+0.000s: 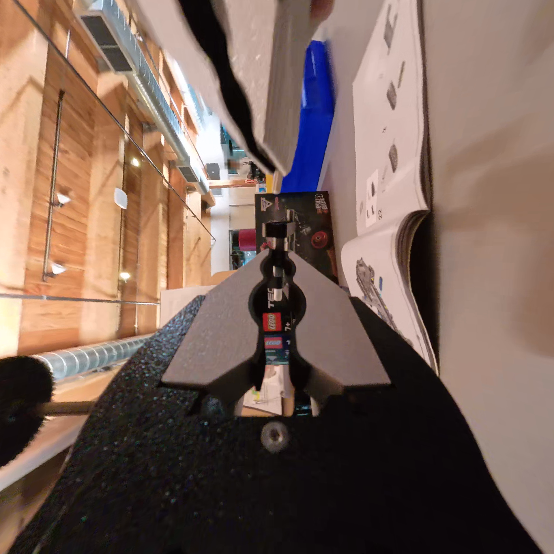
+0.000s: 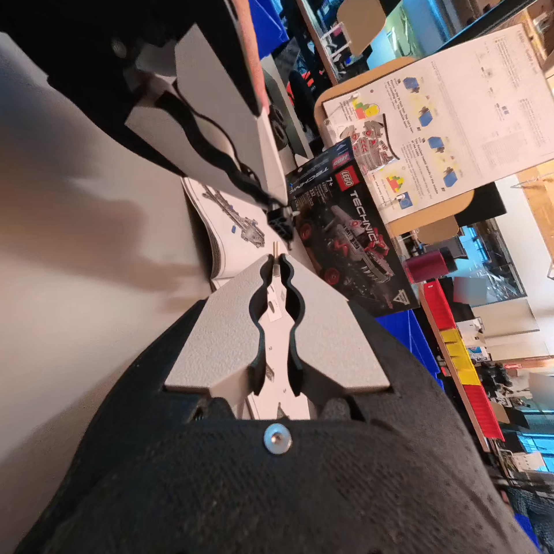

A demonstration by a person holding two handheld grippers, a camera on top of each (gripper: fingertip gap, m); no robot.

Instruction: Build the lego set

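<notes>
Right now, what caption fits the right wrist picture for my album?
Right claw pinching a small tan peg near the black truck-picture box and open white instruction booklet.

right gripper pinching small grey pin, boxed set beyond

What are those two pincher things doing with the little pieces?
A person is building a Lego set with two hand-held grippers. The left gripper is shut on a small black and grey assembly. The right gripper pinches a thin pale pin, pointing toward the assembly. The instruction booklet lies open on the table, with the set's box standing behind.
</notes>
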